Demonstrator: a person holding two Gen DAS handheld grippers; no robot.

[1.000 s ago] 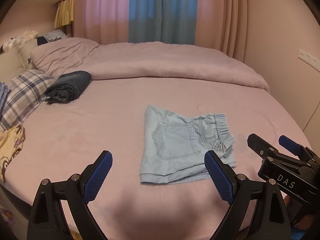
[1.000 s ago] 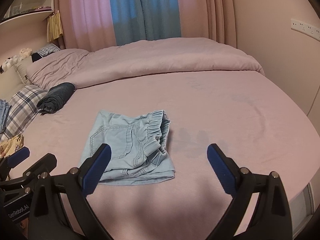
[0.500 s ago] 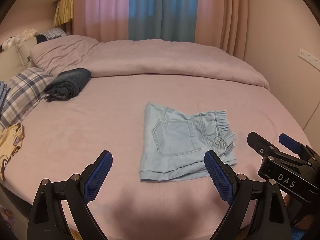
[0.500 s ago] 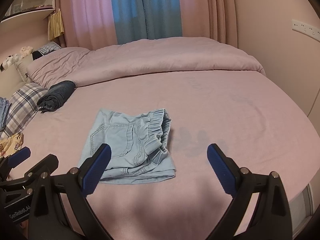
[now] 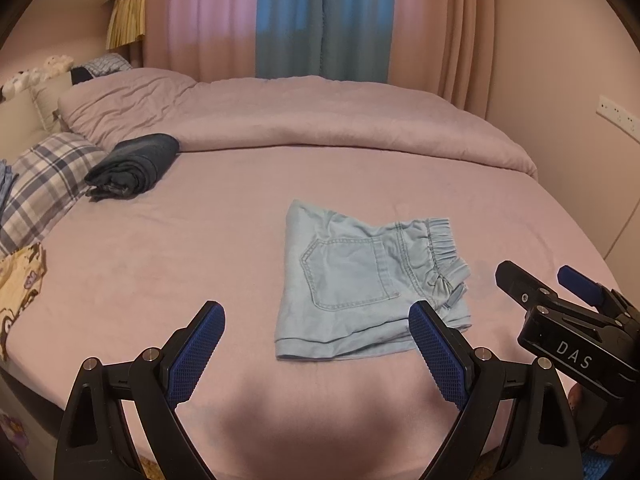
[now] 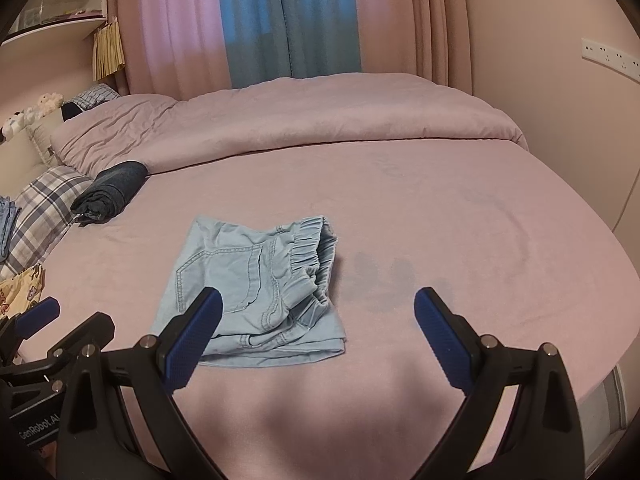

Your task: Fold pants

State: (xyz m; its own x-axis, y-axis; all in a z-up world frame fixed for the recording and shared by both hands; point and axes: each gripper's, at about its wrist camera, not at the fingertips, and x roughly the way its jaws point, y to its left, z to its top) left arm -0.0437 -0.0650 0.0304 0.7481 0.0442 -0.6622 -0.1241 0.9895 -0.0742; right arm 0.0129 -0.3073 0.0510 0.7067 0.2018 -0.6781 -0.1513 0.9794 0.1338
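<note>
A pair of light blue denim shorts [image 5: 368, 280] lies folded in a rough square on the pink bed sheet [image 5: 200, 248], back pocket up, elastic waistband to the right. In the right wrist view the shorts [image 6: 256, 288] sit left of centre. My left gripper [image 5: 316, 332] hovers open just short of the shorts' near hem, holding nothing. My right gripper [image 6: 316, 320] is open too, near the shorts' right front corner, nothing between its fingers. The right gripper [image 5: 568, 308] also shows at the right edge of the left wrist view.
A rolled dark blue garment [image 5: 132, 166] lies at the back left beside a plaid pillow [image 5: 44, 188]. A bunched pink duvet [image 5: 320, 116] spans the far side. A yellow patterned cloth [image 5: 20, 280] lies at the left edge. Curtains and a wall stand behind.
Both grippers have drawn back and up slightly from the bed, so the shorts sit a little farther off. The shorts have not moved and both grippers stay open.
</note>
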